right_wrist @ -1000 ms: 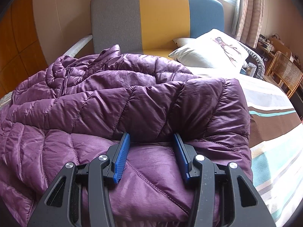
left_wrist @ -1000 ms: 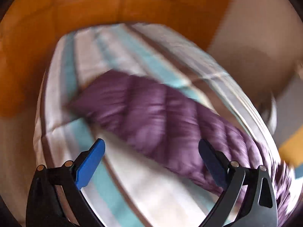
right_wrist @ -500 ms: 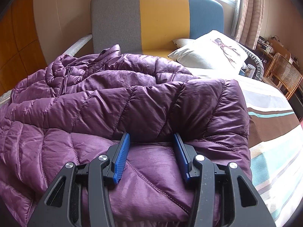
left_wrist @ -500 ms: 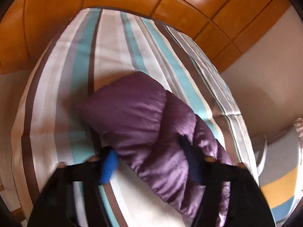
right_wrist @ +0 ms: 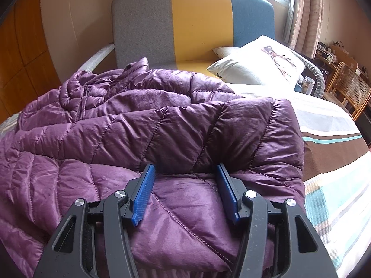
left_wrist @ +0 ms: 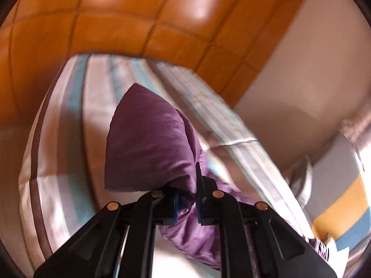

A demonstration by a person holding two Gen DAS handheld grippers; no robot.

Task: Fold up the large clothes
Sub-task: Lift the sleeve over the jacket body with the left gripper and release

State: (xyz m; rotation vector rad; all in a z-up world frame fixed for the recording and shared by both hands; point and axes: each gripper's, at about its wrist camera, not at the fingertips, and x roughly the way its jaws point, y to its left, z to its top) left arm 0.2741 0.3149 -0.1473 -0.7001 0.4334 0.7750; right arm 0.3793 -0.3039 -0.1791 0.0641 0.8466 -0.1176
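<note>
Most of the striped bedspread is being covered by a purple quilted down jacket, which is being laid with its long axis running from the near edge toward the tricolour headboard, collar end pointing that way. One sleeve is being stretched out across the stripes in the left wrist view, and its cuff end appears, through blur, to be lifted clear of the bed. It is being pinched by the left gripper, whose jaws have just been closed on the fabric. The right gripper is being held spread, its jaws having just been widened, with the jacket's folded panel lying loosely between the pads. Slippage is being risked: the slick shell could be pulled free of so shallow a pinch, and the unpinned right side could be dragged out of its fold.
</note>
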